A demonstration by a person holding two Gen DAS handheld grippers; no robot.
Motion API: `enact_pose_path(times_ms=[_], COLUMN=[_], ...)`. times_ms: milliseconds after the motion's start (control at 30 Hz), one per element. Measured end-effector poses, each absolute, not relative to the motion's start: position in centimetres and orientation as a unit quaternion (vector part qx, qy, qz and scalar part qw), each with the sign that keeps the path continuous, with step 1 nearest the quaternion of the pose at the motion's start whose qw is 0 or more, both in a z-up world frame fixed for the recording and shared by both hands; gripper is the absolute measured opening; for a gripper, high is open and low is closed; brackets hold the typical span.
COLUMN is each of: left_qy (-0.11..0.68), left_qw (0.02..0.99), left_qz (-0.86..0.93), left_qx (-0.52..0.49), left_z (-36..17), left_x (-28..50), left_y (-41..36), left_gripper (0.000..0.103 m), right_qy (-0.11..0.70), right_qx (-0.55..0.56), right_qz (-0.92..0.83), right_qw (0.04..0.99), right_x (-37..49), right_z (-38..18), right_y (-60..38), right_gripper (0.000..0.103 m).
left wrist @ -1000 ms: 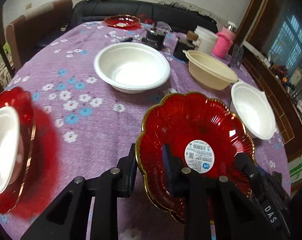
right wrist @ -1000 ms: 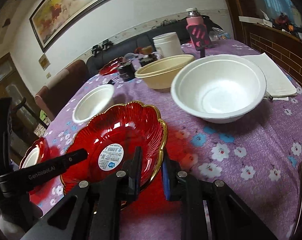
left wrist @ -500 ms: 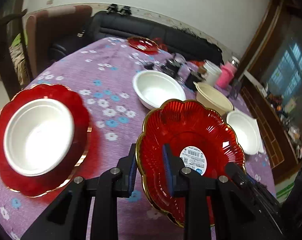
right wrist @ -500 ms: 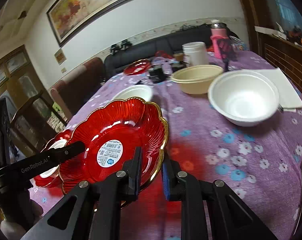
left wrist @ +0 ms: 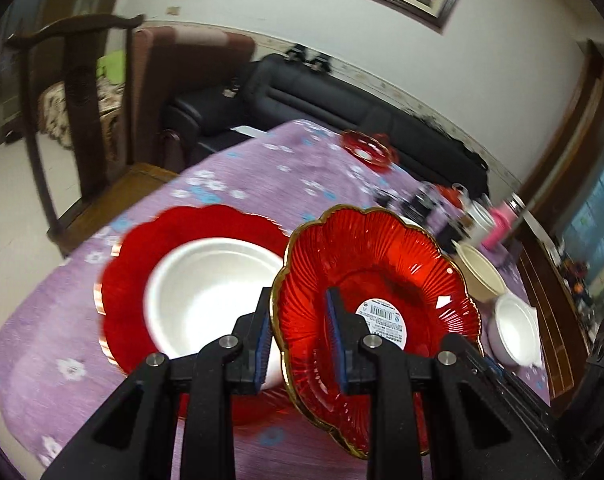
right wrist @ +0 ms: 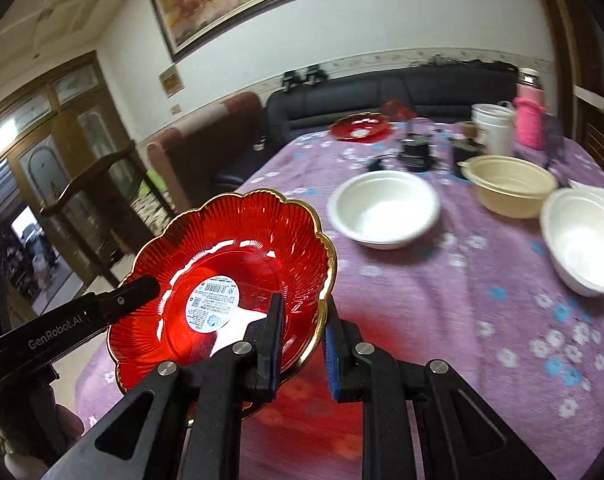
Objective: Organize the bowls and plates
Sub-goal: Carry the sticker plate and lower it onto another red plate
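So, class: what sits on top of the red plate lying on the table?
A white bowl sits in the red plate. The held plate and left gripper hide its near right side.

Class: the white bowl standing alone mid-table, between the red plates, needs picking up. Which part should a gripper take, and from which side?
Take the white bowl by its rim, probably the near edge, one finger inside and one outside. It sits upright and open, and the thin flared lip fits between fingers, while the body looks too wide to span.
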State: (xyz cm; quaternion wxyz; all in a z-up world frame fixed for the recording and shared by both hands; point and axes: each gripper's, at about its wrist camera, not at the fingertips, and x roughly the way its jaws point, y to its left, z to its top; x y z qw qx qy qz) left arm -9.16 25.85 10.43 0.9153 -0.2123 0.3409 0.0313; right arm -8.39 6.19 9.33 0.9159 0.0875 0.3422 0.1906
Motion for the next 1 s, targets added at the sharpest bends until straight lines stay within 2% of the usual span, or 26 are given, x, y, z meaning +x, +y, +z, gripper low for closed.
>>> enact_pose_path(times_ms=[333, 733, 900, 1000], left_qy=[0.361, 0.375, 0.367, 0.357], left_qw=[0.893, 0.883, 0.883, 0.887], left_qz=[0.084, 0.088, 0.084, 0.087], left_qx=[-0.255, -0.269, -0.280, -0.280], left_z=[7.5, 5.6, 6.0, 6.4], left_x=[-8.3, -7.3, -7.7, -8.0], left_y=[32.6, 34.5, 34.8, 34.8], left_gripper=[0.024, 0.024, 0.033, 0.044], right_qy=[0.375, 0.398, 0.401, 0.393], right_qx=[0.042, 0.016, 0.013, 0.008], right_qz=[0.215, 0.205, 0.205, 0.200], right_qw=[0.901, 0.894, 0.893, 0.898], right_x=[-5.4, -3.3, -3.2, -3.5], right_z=[7.2, 5.2, 5.2, 5.3], right_y=[13.8, 16.3, 16.6, 16.9], right_gripper=[0.020, 0.020, 0.022, 0.026])
